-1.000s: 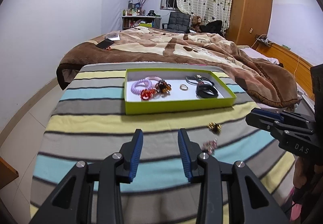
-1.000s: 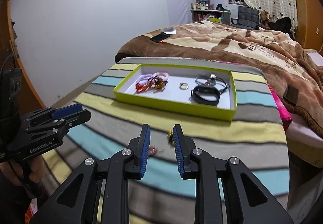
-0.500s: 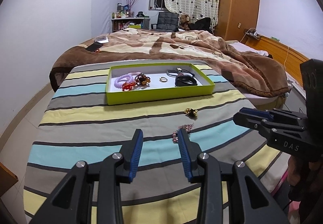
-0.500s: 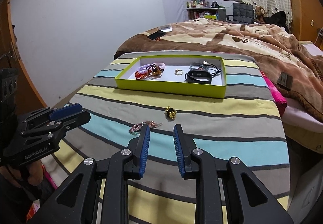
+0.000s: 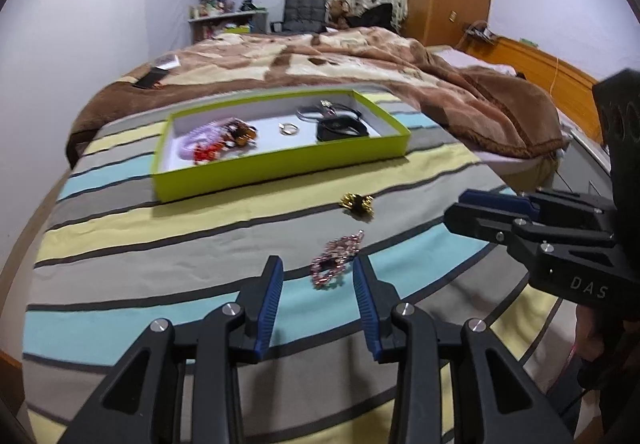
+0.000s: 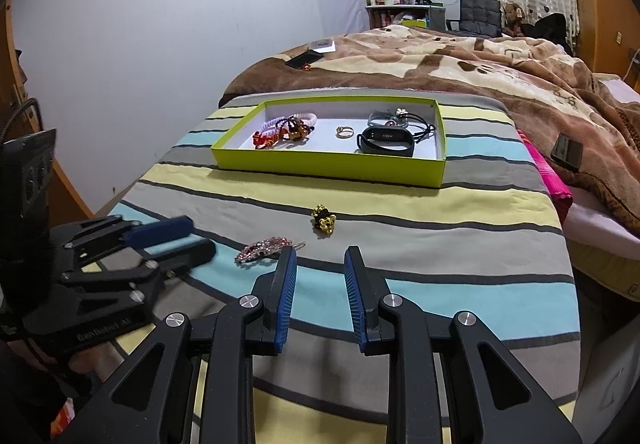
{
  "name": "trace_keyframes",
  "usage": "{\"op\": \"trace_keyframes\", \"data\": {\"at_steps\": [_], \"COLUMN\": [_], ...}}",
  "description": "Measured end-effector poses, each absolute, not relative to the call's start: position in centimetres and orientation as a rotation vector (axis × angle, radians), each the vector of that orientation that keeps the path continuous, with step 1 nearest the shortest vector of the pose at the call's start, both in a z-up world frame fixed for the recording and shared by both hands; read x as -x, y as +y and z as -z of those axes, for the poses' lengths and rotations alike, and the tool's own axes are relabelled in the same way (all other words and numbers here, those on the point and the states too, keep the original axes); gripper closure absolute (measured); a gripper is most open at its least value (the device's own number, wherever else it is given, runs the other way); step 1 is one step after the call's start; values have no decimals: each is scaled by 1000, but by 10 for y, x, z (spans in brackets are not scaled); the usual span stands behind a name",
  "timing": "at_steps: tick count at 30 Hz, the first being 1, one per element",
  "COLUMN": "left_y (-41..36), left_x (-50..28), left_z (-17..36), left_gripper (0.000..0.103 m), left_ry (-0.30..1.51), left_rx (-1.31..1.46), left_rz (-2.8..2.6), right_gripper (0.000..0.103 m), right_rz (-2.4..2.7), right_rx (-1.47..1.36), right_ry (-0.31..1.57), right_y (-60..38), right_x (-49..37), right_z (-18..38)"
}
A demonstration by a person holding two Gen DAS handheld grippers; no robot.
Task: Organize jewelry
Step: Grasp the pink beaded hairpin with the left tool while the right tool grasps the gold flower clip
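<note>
Two bits of jewelry outside the tray
Your green tray (image 6: 328, 165) sits on the striped blanket (image 6: 440, 240); both your left gripper (image 5: 318, 276) and right gripper (image 6: 320, 264) have fingers apart, pink hair clip (image 5: 334, 258) just ahead of the left, gold charm (image 6: 323, 220) nearby

2 low wrist views toward tray (image 5: 280, 167)
</note>
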State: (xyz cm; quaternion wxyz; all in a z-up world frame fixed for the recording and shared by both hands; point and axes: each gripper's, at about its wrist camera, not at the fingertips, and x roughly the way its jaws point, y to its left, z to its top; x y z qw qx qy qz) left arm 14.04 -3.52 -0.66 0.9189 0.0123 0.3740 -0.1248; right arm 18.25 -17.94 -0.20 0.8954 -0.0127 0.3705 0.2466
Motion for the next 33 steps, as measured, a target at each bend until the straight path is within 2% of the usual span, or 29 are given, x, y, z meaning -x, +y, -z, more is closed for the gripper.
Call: {"op": "trace_keyframes", "data": {"at_steps": [9, 15, 17, 20, 26, 33], "left_y": [-56, -57, -57, -52, -41, -34], "left_x": [-168, -176, -177, -178, -179, -180], "left_z": [30, 31, 31, 30, 27, 27], "left_gripper": [65, 65, 75, 82, 90, 90], "left_ry": [888, 888, 883, 880, 865, 861], "left_rx": [-101, -113, -116, -94, -31, 16], "left_rz": [303, 284, 272, 262, 252, 258], "right_gripper": [78, 78, 78, 78, 78, 78], "right_rz": [-503, -505, -509, -517, -533, -547], "right_rx": [20, 21, 24, 29, 39, 85], "right_ry": [782, 794, 798, 806, 829, 863], "right_y": [-182, -180, -178, -175, -167, -152], "right_x": [-194, -202, -205, -210, -220, -233], "right_z": [8, 11, 12, 14, 21, 29]}}
